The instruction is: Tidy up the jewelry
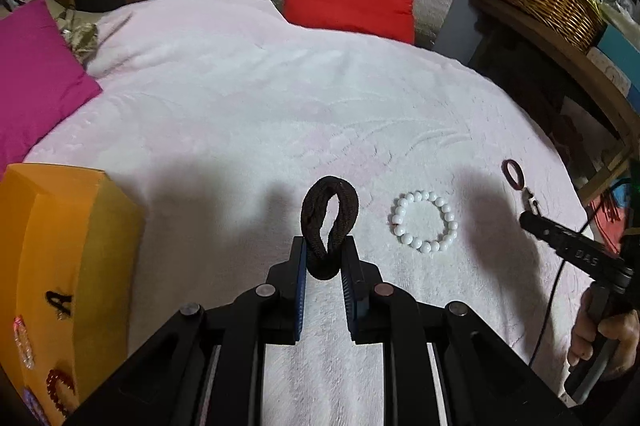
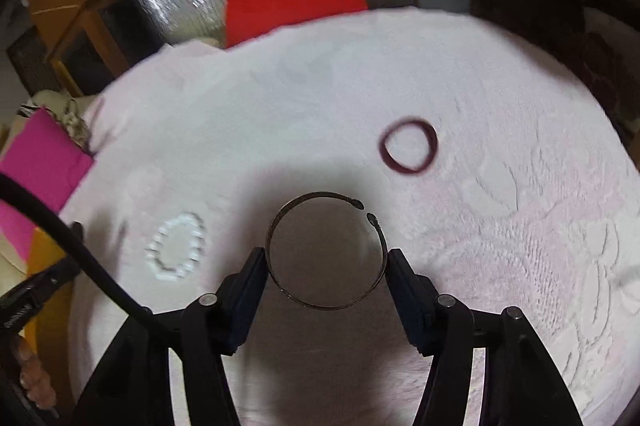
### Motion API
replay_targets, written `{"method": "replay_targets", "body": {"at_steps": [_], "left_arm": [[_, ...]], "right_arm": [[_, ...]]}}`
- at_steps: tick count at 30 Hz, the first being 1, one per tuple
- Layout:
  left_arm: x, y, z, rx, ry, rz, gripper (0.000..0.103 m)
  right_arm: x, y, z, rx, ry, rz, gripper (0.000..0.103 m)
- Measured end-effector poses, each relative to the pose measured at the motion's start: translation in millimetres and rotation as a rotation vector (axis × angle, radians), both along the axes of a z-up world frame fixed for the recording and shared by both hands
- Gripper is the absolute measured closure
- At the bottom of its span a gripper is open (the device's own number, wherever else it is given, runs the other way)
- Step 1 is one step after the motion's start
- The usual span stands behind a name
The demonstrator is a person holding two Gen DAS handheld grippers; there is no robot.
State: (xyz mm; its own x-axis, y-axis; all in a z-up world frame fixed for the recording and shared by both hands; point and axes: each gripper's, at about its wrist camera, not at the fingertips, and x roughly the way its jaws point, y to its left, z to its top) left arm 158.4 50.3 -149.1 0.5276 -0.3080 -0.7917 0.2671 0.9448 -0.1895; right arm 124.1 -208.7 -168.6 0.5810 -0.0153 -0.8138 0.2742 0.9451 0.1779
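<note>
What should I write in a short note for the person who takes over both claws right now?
Left claw: shut on the black hair tie, held above the white blanket.
Right claw: its fingers touch both sides of the open metal bangle; I cannot tell whether it is gripped or lifted.
Still on the blanket: white bead bracelet and dark red ring band.
Orange box lies at the left claw's left; some beaded pieces show on it.
Left to do: put away the hair tie and the bangle, then probably the bead bracelet and the red band.
</note>
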Motion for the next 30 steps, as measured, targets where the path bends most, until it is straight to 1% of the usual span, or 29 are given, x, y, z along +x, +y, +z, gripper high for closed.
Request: {"method": "replay_targets", "body": {"at_steps": [2,7,11,16,25,30], "left_arm": [[-7,4,6,0.007,-0.023,0.022,0.086],[-25,14,24,0.02,-0.076,0.072,0.086],[-37,24,33,0.049,-0.113,0.117,0.086],[-51,44,42,0.074,-0.152,0.173,0.086],[-71,86,47,0.087,-0.161,0.291,0.086],[-86,110,51,0.128,-0.178,0.337,0.086]], "right_arm": [[-3,9,12,0.004,-0.05,0.021,0.04],[-15,31,32,0.02,-0.128,0.058,0.04],[-19,49,43,0.03,-0.167,0.095,0.04],[-26,82,55,0.03,-0.21,0.148,0.04],[-19,139,56,0.034,-0.227,0.236,0.04],[-16,161,56,0.052,-0.238,0.272,0.04]]}}
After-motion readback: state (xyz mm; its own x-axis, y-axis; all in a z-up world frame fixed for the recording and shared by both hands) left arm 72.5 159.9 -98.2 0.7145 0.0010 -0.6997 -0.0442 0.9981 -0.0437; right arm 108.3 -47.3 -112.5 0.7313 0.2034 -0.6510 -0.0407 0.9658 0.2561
